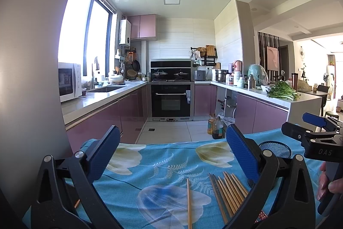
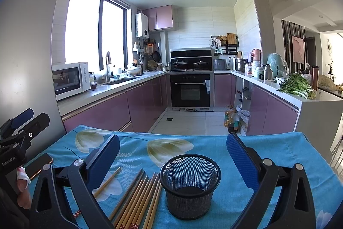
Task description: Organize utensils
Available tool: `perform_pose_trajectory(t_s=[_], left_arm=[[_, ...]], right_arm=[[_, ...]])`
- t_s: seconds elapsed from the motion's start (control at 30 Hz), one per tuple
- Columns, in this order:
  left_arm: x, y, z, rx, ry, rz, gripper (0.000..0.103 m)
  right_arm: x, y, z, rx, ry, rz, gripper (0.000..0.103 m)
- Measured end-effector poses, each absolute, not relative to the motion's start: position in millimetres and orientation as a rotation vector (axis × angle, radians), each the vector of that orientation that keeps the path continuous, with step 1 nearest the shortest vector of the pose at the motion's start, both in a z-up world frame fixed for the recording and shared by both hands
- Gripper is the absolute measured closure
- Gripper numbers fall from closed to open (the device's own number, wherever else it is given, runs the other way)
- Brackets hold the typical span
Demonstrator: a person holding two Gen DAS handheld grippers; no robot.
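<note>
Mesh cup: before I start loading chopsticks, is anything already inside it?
Nothing shows inside the mesh cup: only its dark bottom in the right wrist view. The chopsticks all lie on the tablecloth beside it. The near wall hides part of the floor.

A home kitchen, shown by purple cabinets, a built-in oven under a stove with lidded pots, a microwave, sink and leafy greens.

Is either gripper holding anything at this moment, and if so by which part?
Nothing is held. The left gripper and right gripper are both open; the chopsticks lie on the tablecloth.
</note>
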State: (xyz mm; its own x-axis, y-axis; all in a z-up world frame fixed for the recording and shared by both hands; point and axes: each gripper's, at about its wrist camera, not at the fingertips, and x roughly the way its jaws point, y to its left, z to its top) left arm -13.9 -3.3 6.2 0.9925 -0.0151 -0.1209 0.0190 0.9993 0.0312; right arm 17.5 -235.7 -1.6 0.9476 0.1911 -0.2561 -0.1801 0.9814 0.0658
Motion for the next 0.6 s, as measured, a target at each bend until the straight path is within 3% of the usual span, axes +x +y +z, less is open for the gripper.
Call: perform_pose_trajectory(t_s=[0.6], left_arm=[[-13.7, -1.7, 7.1, 0.030, 0.121, -0.017, 0.006]], right_arm=[[20.2, -235.7, -1.5, 0.041, 0.268, 0.192, 0.007]])
